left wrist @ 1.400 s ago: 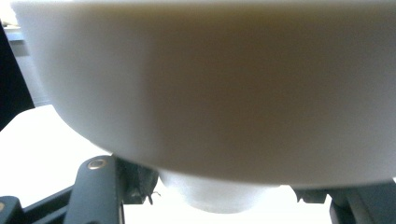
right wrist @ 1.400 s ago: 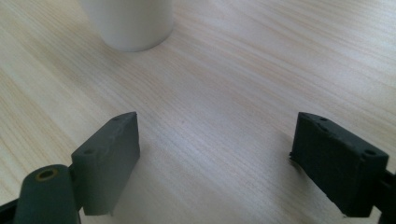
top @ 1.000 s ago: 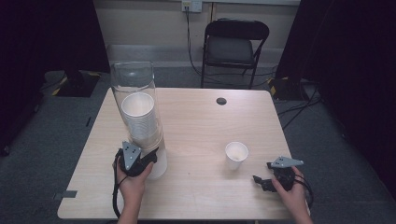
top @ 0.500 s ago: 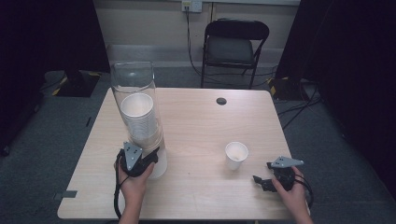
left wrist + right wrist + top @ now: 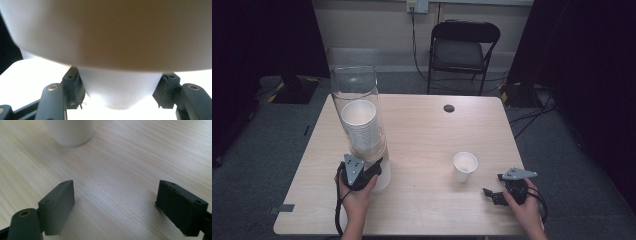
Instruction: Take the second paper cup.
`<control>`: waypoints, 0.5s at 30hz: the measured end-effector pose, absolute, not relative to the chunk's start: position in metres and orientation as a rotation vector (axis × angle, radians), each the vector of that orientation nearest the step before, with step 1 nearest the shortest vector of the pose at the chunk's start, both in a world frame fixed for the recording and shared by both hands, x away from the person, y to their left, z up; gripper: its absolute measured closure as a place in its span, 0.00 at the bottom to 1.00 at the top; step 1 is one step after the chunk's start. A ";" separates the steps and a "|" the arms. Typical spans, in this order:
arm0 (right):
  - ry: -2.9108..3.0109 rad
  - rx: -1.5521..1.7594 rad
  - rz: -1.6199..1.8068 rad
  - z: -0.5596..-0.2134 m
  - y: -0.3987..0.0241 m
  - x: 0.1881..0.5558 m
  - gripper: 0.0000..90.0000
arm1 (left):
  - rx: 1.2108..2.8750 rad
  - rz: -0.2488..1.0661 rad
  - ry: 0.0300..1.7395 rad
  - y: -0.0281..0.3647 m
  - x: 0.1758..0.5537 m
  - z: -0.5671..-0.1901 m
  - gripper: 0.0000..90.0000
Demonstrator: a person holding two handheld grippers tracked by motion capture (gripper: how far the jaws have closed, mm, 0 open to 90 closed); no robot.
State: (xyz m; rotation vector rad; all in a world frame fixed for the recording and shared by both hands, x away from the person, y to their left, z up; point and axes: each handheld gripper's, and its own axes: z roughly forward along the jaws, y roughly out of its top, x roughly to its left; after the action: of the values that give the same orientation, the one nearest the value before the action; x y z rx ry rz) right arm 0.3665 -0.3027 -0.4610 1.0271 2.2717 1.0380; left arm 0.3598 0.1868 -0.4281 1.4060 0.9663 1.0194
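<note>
Pale wood tabletop (image 5: 427,135), with a dark folding chair (image 5: 464,47) on the grey floor behind it. Your left claw (image 5: 374,167) is clenched on the lowest paper cup (image 5: 118,91) of the dispenser: in the left gripper view both pads press its white wall, one on each side, and the dispenser's wide base (image 5: 107,32) hangs directly above the jaws. From the high view, the clear tube dispenser (image 5: 357,110) rises just beyond this claw and leans toward the far edge, with a stack of white cups (image 5: 360,127) inside it. Your right claw (image 5: 490,194) rests released, jaws spread wide with bare wood between them. A single white cup (image 5: 465,166) stands upright just ahead of this claw, apart from it; the right gripper view shows its base (image 5: 71,131) beyond the jaws.
</note>
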 end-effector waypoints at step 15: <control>2.275 1.026 1.040 -0.461 -0.303 0.366 0.16 | 1.559 1.003 1.048 0.187 0.358 -0.433 0.42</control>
State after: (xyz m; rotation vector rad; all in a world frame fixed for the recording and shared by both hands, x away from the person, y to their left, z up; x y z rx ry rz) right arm 0.3657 -0.3033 -0.4610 1.0262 2.2750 1.0399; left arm 0.3578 0.1866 -0.4333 1.5591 1.0484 1.0032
